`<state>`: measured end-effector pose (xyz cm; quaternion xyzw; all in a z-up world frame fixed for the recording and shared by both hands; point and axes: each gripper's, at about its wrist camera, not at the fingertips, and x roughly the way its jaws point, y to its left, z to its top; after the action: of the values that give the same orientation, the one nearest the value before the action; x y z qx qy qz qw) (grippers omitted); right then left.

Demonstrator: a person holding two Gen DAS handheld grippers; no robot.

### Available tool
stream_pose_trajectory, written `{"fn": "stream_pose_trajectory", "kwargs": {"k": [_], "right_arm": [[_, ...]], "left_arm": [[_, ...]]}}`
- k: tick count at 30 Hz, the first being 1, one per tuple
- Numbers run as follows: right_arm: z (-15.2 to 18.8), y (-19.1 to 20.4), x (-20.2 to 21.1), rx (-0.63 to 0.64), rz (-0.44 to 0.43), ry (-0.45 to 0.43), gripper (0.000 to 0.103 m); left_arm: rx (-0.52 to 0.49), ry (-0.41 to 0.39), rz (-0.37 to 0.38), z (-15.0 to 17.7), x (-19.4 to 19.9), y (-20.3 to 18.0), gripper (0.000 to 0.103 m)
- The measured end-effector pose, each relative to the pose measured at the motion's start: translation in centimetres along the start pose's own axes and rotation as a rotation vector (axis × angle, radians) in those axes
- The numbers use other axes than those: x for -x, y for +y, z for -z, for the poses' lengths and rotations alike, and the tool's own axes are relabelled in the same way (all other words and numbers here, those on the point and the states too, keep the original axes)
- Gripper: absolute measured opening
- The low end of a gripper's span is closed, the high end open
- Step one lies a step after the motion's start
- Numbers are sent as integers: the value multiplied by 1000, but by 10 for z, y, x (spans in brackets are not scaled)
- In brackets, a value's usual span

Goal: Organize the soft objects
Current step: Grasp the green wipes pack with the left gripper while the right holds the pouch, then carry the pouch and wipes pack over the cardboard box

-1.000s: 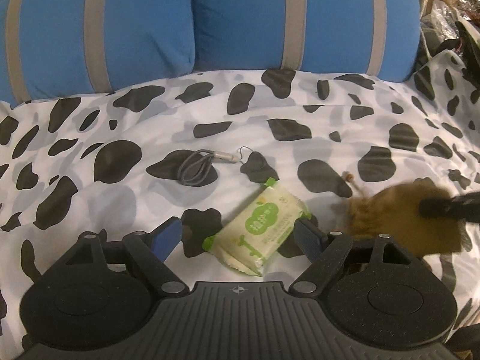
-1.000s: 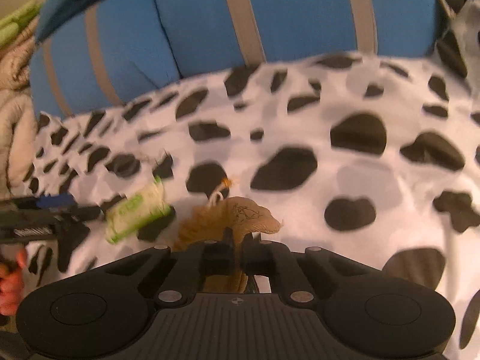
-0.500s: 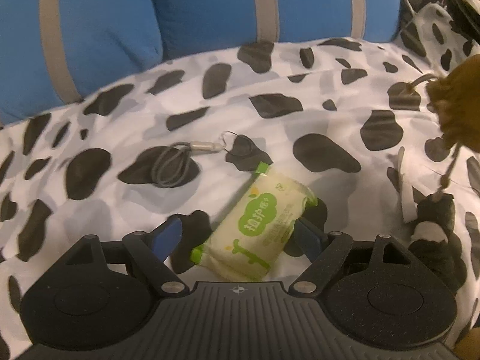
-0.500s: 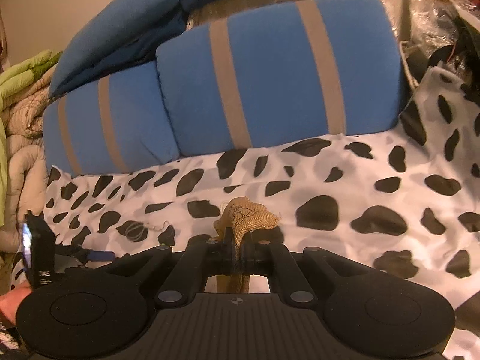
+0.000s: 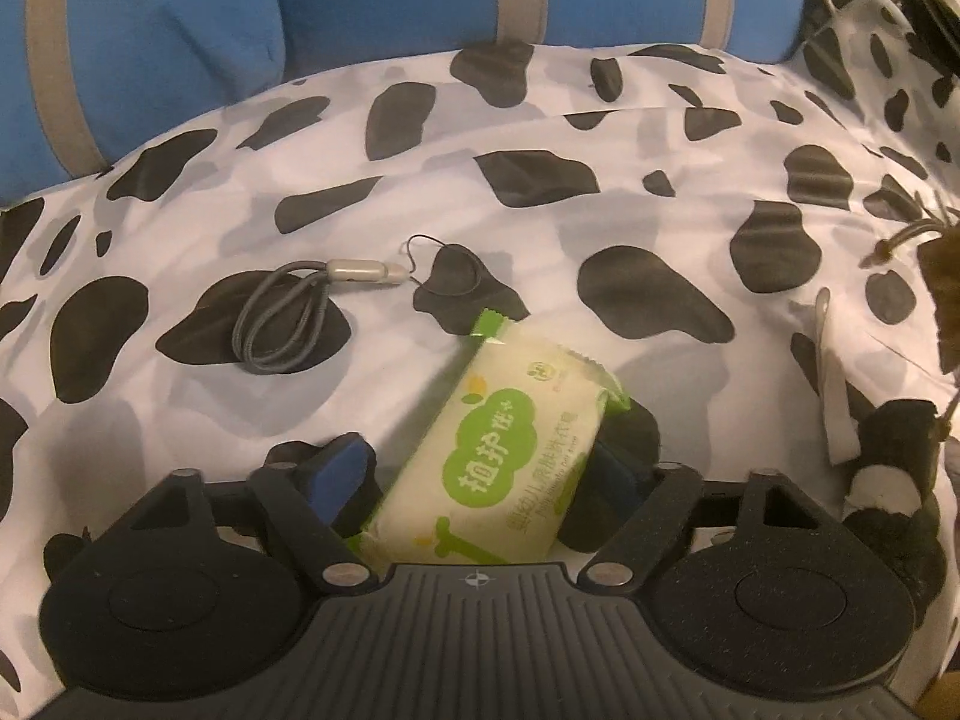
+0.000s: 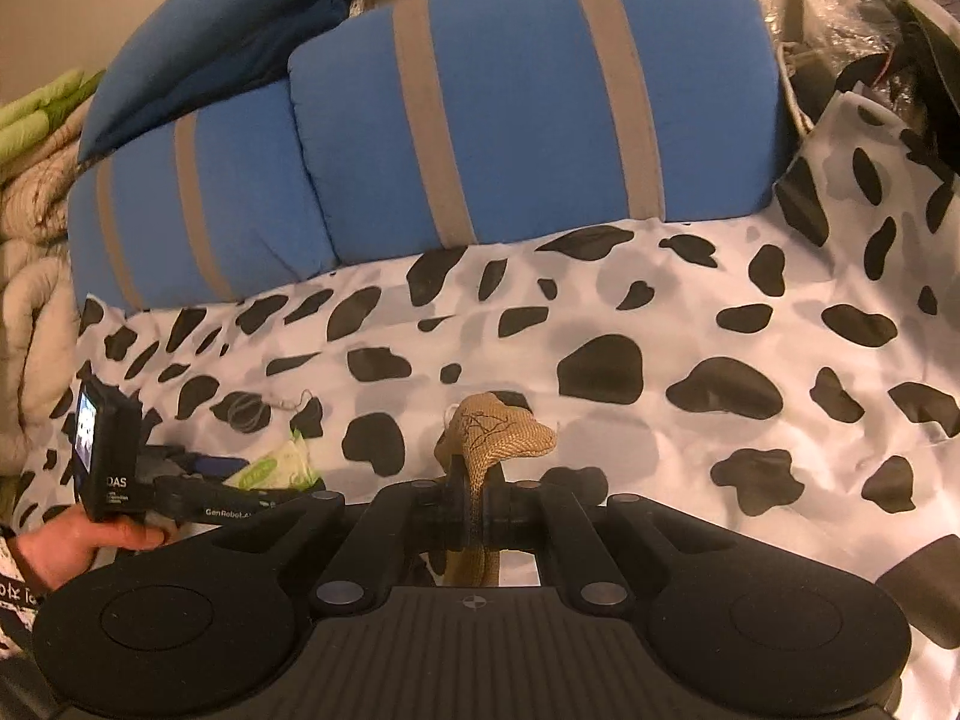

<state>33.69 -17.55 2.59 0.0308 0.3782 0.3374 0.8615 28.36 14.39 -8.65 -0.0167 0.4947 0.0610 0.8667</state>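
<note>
A pale green pack of wipes (image 5: 510, 450) lies on the cow-print sheet (image 5: 600, 120), between the blue pads of my left gripper (image 5: 480, 468), which is open around it. The pack also shows small in the right wrist view (image 6: 276, 465). My right gripper (image 6: 474, 504) is shut on a tan burlap pouch (image 6: 492, 438) and holds it above the sheet. The pouch's edge and drawstring show at the right edge of the left wrist view (image 5: 942, 276).
A grey coiled lanyard (image 5: 282, 324) lies left of the pack. A black-and-white soft item (image 5: 888, 468) and a white strap (image 5: 834, 384) lie at the right. Blue striped cushions (image 6: 510, 102) stand behind. Folded bedding (image 6: 30, 192) is stacked at the far left.
My right gripper has lifted the burlap pouch up off the sheet. My left gripper has moved forward so the wipes pack now sits between its pads.
</note>
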Motion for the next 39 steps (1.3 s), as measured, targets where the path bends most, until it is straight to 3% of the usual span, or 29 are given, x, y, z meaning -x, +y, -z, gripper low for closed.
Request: {"fn": "stream_pose_trajectory", "kwargs": {"k": [1,7,16,21,30,39], "right_arm": [[1,1,0,-1,-4,1,6],[5,3,-2,7,7,9,6],[11,6,18,4,18,-50,6],[17,7,32,-3,15,-85,6],[32,18,48,12,-21,-85,6],[52,26,66,5,-46,-71,6]], "left_arm": [[-7,-1,5,0,1,-2,61],[29,16,11,1,8,0,51],[17,-28,48,6,35,-15,49],[72,-76,100,9,60,-21,49],[36,-169,104,24,106,-51,48],[14,-170,78,52,129,-71,48]]}}
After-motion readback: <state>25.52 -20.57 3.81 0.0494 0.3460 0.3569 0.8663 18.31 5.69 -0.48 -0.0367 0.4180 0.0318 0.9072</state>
